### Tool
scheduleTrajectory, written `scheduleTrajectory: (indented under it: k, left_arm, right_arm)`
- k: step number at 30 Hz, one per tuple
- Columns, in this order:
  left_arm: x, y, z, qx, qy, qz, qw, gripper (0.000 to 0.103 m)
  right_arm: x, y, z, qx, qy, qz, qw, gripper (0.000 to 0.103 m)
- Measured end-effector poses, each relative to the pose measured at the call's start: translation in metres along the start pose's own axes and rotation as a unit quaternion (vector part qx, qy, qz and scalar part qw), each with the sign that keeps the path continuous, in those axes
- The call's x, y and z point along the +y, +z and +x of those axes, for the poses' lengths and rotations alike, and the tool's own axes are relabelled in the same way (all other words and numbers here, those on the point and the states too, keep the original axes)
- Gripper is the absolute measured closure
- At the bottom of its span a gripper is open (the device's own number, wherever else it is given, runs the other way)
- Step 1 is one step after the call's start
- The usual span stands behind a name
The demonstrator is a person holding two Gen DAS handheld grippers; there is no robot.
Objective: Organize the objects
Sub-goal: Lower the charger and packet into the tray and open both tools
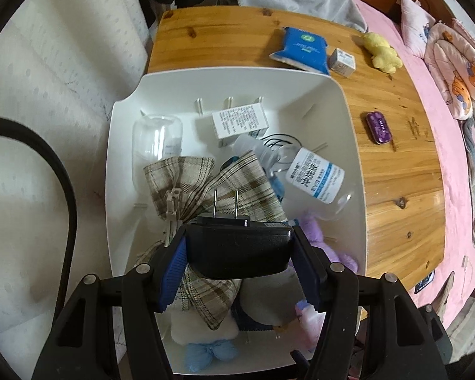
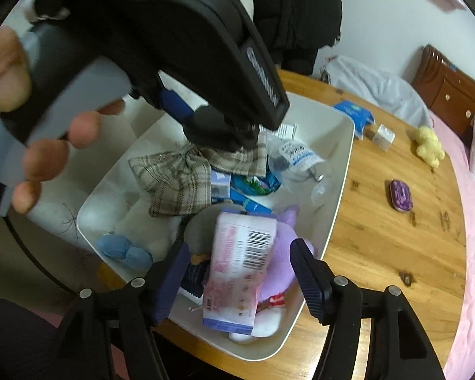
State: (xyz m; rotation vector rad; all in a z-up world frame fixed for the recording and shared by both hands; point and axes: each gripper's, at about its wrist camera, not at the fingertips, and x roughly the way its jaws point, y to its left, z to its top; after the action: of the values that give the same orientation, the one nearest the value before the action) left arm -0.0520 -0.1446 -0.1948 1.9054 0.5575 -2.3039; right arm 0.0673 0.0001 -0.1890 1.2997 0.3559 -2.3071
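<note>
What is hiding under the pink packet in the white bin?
Under the pink packet in the white bin lie a purple plush toy and something grey and round. What lies deeper is covered.

Crowded bin [image 1: 351, 133] — bare table [image 1: 405, 171] rightward

- A home bedroom: a bed [image 1: 427, 101] with a pink cover lies just beside the wooden table [image 1: 395, 164].
- Cartoon-print pillows [image 1: 459, 72] and a folded quilt sit on the bed.
- A dark wooden headboard [image 2: 449, 85] with round knobs stands against the white wall.
- Dark clothing [image 2: 300, 15] hangs behind the table.
- Plush toys, among them a yellow one [image 1: 381, 52], lie on the table.
</note>
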Motion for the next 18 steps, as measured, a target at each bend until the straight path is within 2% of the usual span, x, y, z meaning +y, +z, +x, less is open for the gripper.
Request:
scheduleTrajectory:
  k: [2,5,18]
  left_arm:
    - [0.0,0.0,0.001,0.007,0.004,-0.001,1.0,0.035]
    - [-0.003,0.001,-0.002,0.0,0.01,0.006,0.9999,0.018]
    - [-0.013,0.009,-0.021,-0.031,0.014,0.016,0.9993,0.017]
  right_arm:
    - [0.0,0.001,-0.002,-0.005,-0.004,0.0,1.0,0.036]
    - [-0.003,0.002,-0.003,-0.007,-0.001,0.005,1.0,0.036]
    - [-0.007,0.008,-0.021,-0.034,-0.006,0.002,0.999,0.036]
